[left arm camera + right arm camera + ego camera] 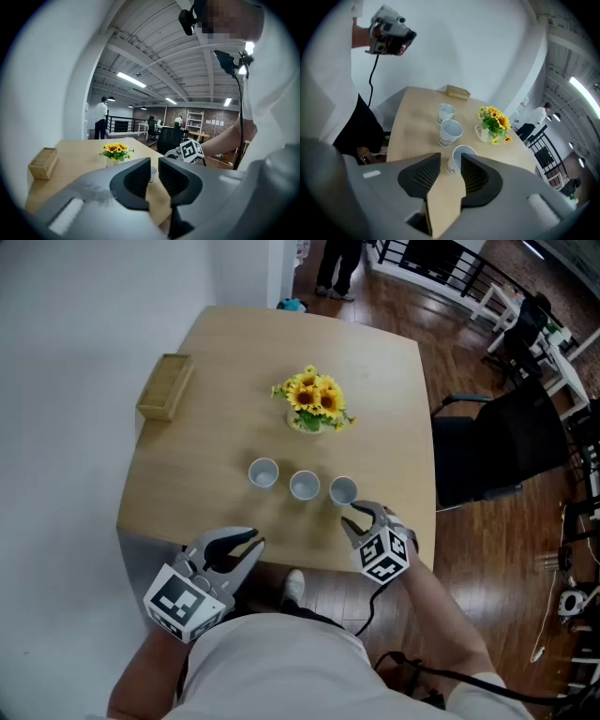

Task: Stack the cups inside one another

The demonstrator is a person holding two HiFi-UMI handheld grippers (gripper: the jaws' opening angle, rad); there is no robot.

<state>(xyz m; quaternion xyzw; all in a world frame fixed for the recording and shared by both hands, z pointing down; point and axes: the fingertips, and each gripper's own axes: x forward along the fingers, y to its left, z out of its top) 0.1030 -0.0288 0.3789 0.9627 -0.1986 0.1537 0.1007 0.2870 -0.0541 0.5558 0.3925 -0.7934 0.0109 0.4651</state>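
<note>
Cups [304,485], three white ones, stand upright in a short row on the pale wooden surface [234,362], on the person's side of the sunflower pot [312,401] and near it. They are close to one another but not touching. None is stacked in another, and the two whose insides the right gripper view shows are empty. The pot itself holds a bunch of yellow sunflowers [314,390]. A wooden box [165,385] lies well off to the side of the pot, at the surface's edge. What is in the box I cannot tell. The right claw [361,515] tilts down toward the row from the side opposite the pot, its jaws spread wide. The end cup [343,490] sits just beyond the tips and shows in the gap between them, with the pads not pressing on it. The left claw [239,545] hangs over the near edge of the surface, farther from the pot than the cups and well apart from them. Its jaws stand only a narrow slit apart with nothing between them.
</note>
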